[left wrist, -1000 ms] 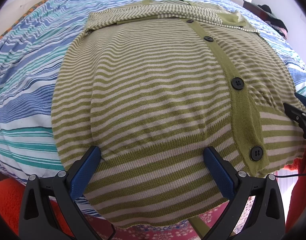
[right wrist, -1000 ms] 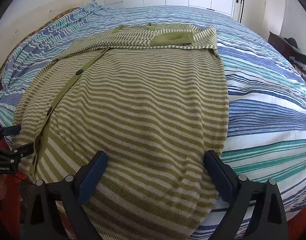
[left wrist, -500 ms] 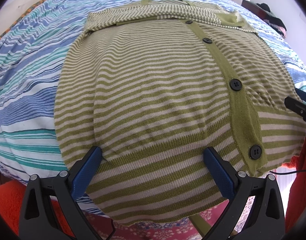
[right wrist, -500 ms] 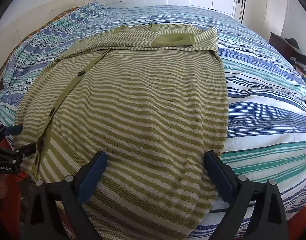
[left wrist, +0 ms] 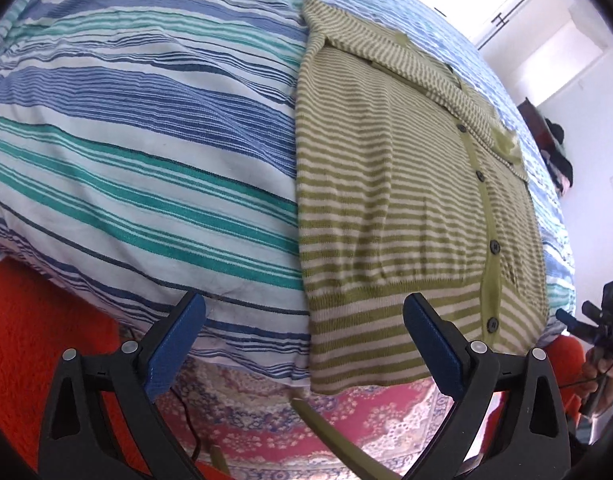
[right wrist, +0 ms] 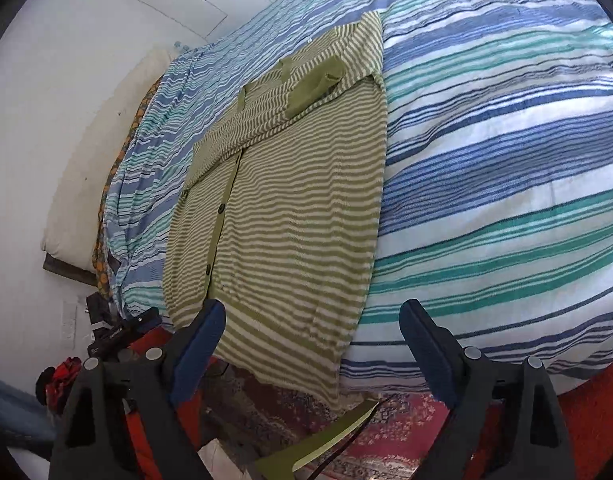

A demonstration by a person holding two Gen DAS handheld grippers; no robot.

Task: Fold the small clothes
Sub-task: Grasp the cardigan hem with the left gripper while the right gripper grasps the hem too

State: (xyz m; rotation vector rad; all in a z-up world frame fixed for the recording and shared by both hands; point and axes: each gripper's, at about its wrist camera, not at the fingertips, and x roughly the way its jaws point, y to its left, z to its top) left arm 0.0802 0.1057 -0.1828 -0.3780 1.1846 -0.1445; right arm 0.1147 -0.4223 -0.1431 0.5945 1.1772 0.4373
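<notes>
The striped cardigan [left wrist: 390, 208] is laid flat on the bedspread [left wrist: 138, 128], sleeves folded across its top, hem at lower centre. The left gripper [left wrist: 304, 344] is spread wide, empty. The right gripper [right wrist: 312, 350] is closing, nothing pinched. Hem corners should be gripped evenly before folding.

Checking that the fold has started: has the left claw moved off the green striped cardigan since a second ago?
Yes. The left claw has swung left: it now straddles the cardigan's left edge, its left finger over the striped bedspread.
</notes>
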